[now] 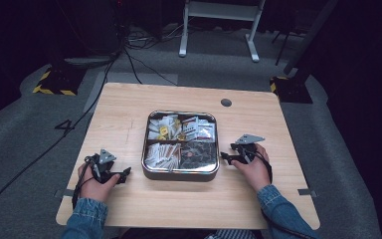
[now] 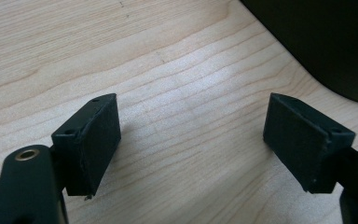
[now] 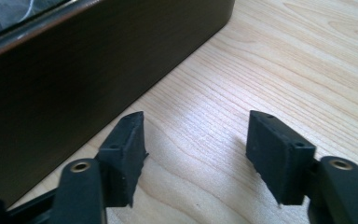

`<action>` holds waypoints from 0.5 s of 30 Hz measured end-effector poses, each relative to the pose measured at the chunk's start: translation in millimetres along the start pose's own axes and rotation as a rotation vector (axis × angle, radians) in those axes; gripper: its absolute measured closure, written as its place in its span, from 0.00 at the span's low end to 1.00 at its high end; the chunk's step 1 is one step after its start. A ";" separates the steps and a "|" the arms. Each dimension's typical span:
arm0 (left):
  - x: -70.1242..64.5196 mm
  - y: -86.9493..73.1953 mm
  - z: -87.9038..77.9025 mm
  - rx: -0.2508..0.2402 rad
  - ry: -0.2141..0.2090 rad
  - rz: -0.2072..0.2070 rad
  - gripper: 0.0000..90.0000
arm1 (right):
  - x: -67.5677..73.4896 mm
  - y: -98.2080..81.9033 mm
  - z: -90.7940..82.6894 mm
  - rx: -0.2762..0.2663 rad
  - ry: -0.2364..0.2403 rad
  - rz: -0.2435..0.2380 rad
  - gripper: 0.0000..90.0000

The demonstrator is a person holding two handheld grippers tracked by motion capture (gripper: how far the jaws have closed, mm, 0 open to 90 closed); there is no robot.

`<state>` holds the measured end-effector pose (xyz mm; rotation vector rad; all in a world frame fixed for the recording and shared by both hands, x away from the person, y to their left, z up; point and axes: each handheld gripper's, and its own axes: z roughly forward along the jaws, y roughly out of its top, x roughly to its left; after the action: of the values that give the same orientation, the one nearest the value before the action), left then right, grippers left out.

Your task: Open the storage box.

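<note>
One square tin [image 1: 180, 173] with rounded corners and a shiny metal rim is seen at the middle of one light wooden counter [image 1: 129, 124]; its interior is divided into four compartments; the two far compartments and the near-left one are filled with small paper sachets, too many and too small to be counted; the contents of the near-right compartment are dark and cannot be identified. Two claws are held by one person in denim sleeves; the left claw [image 1: 124, 174] is rested on the counter just left of the tin, and the right claw [image 1: 225, 157] just beside the tin's right wall. In the left gripper view, the left claw [image 2: 191, 144] is shown spread wide, with two black, matte, rectangular pads and bare wood grain between them; in the right gripper view, the right claw [image 3: 196, 154] is likewise shown parted and unloaded, with the dark, smooth tin wall [image 3: 74, 93] close alongside one pad.
</note>
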<state>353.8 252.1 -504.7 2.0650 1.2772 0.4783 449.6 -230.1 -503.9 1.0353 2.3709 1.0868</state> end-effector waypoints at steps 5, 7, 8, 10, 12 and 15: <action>0.7 1.2 1.3 -0.003 -0.005 0.009 0.21 | -1.5 0.3 -0.6 -0.017 0.021 -0.020 0.51; 1.0 1.6 1.7 -0.002 -0.009 0.011 0.21 | -4.0 3.8 -4.3 -0.048 0.021 -0.001 0.51; 1.2 1.8 1.9 -0.001 -0.011 0.012 0.21 | -4.0 3.8 -4.3 -0.048 0.021 -0.001 0.51; 1.6 2.4 2.6 -0.002 -0.013 0.013 0.20 | -5.7 9.7 -10.5 -0.064 0.027 0.015 0.51; 2.0 3.3 3.2 0.000 -0.010 0.019 0.20 | -6.1 11.8 -13.1 -0.066 0.026 0.017 0.51; 1.8 3.3 3.3 0.000 -0.010 0.022 0.20 | -7.5 21.6 -23.5 -0.101 0.028 0.024 0.52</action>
<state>358.7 251.5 -504.8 2.0812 1.2502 0.4772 452.0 -238.1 -472.1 1.0215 2.3053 1.2236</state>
